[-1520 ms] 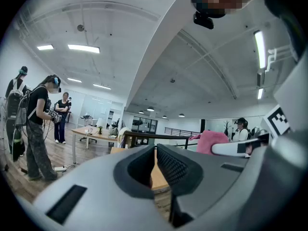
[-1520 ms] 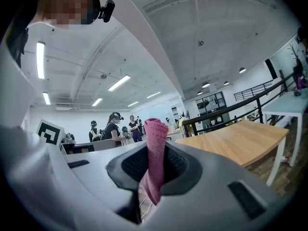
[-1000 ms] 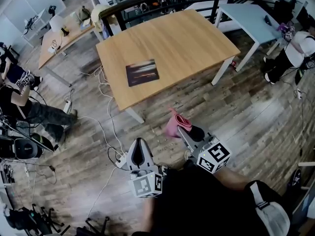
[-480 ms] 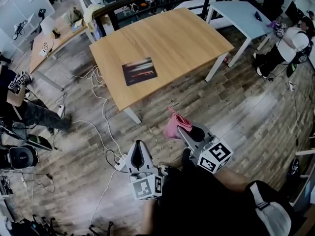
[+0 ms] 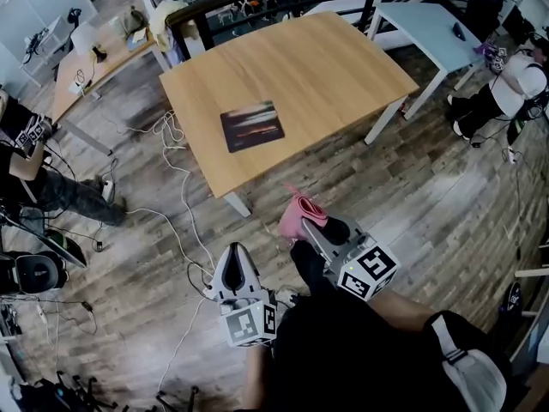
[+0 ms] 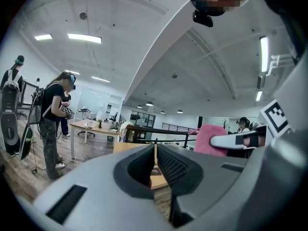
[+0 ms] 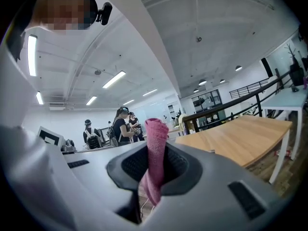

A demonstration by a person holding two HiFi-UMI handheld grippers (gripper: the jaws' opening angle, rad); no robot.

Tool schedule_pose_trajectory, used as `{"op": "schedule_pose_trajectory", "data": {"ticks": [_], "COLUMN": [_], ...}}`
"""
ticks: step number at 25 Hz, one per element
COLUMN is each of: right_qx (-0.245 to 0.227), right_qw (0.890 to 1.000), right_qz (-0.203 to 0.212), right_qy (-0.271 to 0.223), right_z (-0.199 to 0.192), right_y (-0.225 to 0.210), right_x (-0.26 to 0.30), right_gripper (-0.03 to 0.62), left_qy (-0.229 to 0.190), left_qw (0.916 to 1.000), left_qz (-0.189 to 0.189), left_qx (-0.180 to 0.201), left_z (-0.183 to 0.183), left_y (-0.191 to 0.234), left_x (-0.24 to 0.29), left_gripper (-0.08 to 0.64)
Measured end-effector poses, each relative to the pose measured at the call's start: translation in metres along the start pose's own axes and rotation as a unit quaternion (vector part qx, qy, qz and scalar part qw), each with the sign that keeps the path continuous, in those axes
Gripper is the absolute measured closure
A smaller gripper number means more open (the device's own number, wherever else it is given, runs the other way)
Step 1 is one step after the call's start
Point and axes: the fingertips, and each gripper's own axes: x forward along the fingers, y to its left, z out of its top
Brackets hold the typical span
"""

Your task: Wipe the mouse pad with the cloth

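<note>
Right claw point(image 5: 312, 227), clamped on pink cloth point(image 5: 297, 212), edged nearer wooden surface point(image 5: 326, 67); mouse pad point(image 5: 251, 127) there unwiped, well apart; left claw point(image 5: 236, 254) closed, empty.

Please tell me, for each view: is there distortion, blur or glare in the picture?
Head view: wide-angle, the room bends toward the edges; even light, the mouse pad on the wooden table is not smeared. Left gripper view: fisheye with black corners; ceiling lamps are blown out. Right gripper view: same fisheye; the pink cloth between the jaws is sharp.
</note>
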Motion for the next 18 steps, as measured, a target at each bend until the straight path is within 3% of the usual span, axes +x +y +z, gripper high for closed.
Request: {"op": "schedule_pose_trajectory", "data": {"ticks": [18], "right_qx": [0.022], "right_qw": [0.999], "right_qz": [0.029], "right_qy": [0.036], "right_z": [0.027], "right_y": [-0.111], "right_x": [0.154], "right_gripper": [0.529], "left_qy": [0.055], "left_qw": [0.9978], "left_qz": [0.038], "left_qx": [0.006], "left_z": [-0.001], "left_y": [0.033], "left_x": [0.188], "left_gripper": [0.528]}}
